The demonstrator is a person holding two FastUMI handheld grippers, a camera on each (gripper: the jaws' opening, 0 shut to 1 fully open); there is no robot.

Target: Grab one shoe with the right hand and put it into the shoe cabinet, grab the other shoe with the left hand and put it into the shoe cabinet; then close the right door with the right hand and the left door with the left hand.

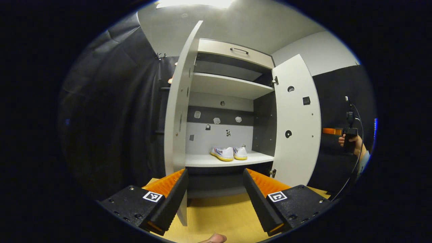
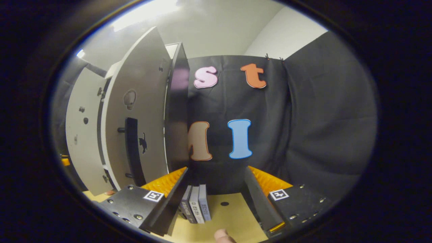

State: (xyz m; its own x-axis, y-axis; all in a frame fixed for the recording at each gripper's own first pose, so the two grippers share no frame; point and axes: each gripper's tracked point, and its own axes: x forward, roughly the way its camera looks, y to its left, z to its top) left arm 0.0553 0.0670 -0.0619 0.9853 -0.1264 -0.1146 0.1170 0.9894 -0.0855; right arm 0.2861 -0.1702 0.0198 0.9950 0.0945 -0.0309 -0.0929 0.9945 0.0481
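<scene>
Standing back from the shoe cabinet [image 1: 229, 111], the left gripper [image 1: 216, 189] hangs with its jaws spread wide and nothing between them. Two white shoes [image 1: 228, 153] sit side by side on the lower shelf [image 1: 202, 161], touching or nearly so, toes turned toward the front, so I judge both placing steps done. They rest well inside the shelf's front edge, which should leave the doors free to swing past them.

Both doors stand open. The left door [image 1: 179, 111] is swung out almost edge-on to this gripper, just above its left finger; the right door [image 1: 297, 125] is swung wide, its inner face showing. Off beyond it a hand [image 1: 351, 141] holds the other tool out toward the door's outer side — a fair spot, I'd say, for pushing that door shut first, as the task orders.

In the right gripper view, the right gripper [image 2: 216, 189] is likewise released, jaws apart and empty. It sits just beside the right door's outer face [image 2: 141, 111], where a dark handle [image 2: 132, 148] runs vertically. Three book-like spines [image 2: 195, 204] stand on the wooden floor [image 2: 233, 216] between its fingers — bystanders, not part of the job.

Count: two shoes, two doors, two grippers, one top drawer [image 1: 236, 52].
</scene>
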